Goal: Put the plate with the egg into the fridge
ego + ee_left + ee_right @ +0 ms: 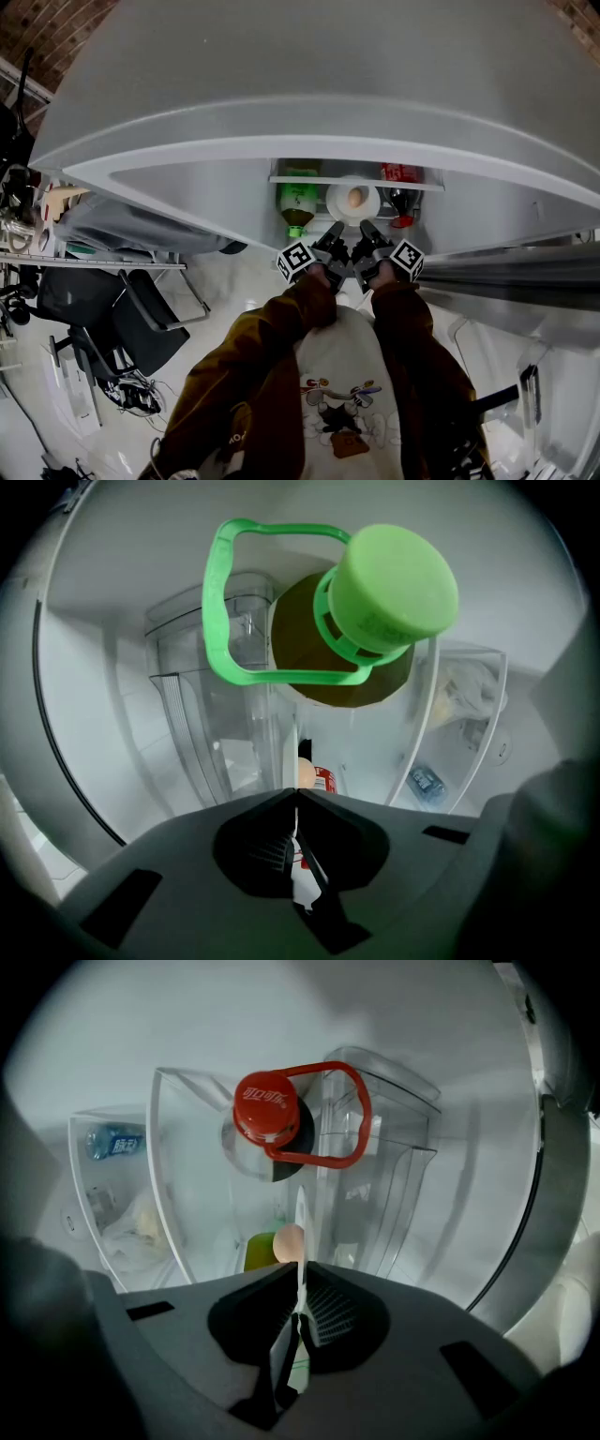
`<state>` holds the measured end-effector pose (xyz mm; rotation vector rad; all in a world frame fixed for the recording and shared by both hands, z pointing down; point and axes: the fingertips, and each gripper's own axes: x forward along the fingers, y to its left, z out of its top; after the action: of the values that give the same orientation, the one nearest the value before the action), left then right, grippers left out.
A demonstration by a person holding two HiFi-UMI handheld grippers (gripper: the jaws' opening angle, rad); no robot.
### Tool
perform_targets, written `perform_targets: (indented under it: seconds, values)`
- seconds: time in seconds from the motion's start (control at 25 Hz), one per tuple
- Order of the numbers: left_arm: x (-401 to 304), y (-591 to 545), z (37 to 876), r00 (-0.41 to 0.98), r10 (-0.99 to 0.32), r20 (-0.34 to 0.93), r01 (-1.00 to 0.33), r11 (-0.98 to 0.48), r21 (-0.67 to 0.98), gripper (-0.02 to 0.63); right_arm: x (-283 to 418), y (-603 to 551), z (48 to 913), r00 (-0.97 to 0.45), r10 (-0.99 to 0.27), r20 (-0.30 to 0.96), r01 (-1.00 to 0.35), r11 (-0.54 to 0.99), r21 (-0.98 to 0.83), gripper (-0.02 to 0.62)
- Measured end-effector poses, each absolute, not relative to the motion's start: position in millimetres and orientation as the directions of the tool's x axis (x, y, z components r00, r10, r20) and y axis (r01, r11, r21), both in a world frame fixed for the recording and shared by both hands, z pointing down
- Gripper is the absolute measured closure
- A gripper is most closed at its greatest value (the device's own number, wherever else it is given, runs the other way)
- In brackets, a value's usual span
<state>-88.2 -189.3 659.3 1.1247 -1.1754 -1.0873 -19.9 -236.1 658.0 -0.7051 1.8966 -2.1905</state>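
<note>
Nearly done I'd say. Left tongs (330, 240) are clamped on the plate (336, 202) rim, with the green bottle (297, 202) just beside. The plate and egg (355, 198) are already inside the fridge (234, 187) — still needs setting down and letting go. Red-capped bottle (400, 199) crowds the other side, and the right tongs (368, 234) pinch that rim too.
</note>
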Motion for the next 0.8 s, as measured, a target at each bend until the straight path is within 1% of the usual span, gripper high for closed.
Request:
perform_targets:
  seconds: [0.08, 0.32, 0.44, 0.8]
  values:
    - [-89.0, -190.2, 660.1, 0.072, -0.990, 0.118, 0.048, 0.121, 0.991, 0.595, -20.4, -235.7, 659.3, -0.883, -0.409, 0.230, -0.173, -0.171, -0.970, 0.580]
    - [-94.4, -192.8, 661.5, 0.056, -0.991, 0.118, 0.055, 0.121, 0.991, 0.595, -18.6, -225.6, 660.4, -0.889, -0.386, 0.247, -0.193, -0.173, -0.966, 0.580]
    - [-95.9, -195.4, 661.3, 0.052, -0.992, 0.116, 0.055, 0.119, 0.991, 0.595, -20.7, -224.7, 656.9, -0.894, -0.382, 0.235, -0.187, -0.159, -0.969, 0.580]
    - [-91.4, -192.8, 656.0, 0.078, -0.992, 0.103, 0.031, 0.106, 0.994, 0.595, -24.9, -231.2, 658.0, -0.881, -0.385, 0.275, -0.227, -0.166, -0.960, 0.580]
